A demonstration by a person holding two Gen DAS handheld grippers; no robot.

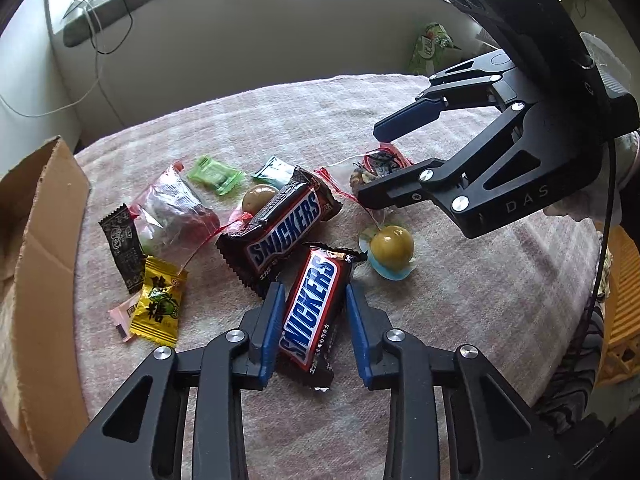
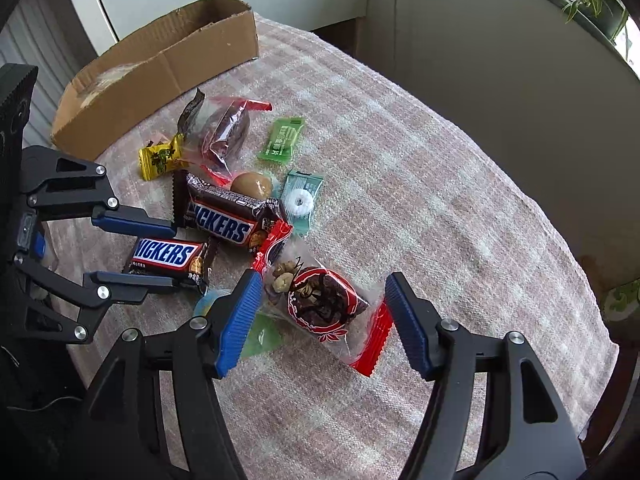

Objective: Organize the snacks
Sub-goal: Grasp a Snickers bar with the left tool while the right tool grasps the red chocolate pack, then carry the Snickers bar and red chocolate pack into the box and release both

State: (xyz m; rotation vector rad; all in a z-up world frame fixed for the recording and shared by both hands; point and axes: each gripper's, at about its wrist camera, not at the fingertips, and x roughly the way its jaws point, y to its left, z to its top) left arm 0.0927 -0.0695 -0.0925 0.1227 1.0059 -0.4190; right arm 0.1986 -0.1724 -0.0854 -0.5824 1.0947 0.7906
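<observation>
Snacks lie in a pile on a pink cloth-covered table point(image 1: 440, 340). My left gripper point(image 1: 314, 304) is open, its blue pads on either side of the near Snickers bar point(image 1: 314, 308), which also shows in the right wrist view point(image 2: 166, 258). A second Snickers bar point(image 1: 286, 228) lies just beyond it. My right gripper point(image 2: 320, 304) is open around a clear red-edged packet of nuts and dates point(image 2: 324, 304); in the left wrist view it point(image 1: 370, 164) hovers over that packet point(image 1: 380, 164). A cardboard box point(image 2: 160, 68) stands at the table's edge.
Other snacks: a yellow candy point(image 1: 158, 304), a black sachet point(image 1: 122, 248), a second clear red-edged packet point(image 1: 172, 208), green point(image 1: 216, 176) and teal point(image 1: 276, 170) candies, two wrapped olives point(image 1: 392, 246). A green packet point(image 1: 430, 50) stands beyond the table. Yellow crate point(image 1: 622, 300) at right.
</observation>
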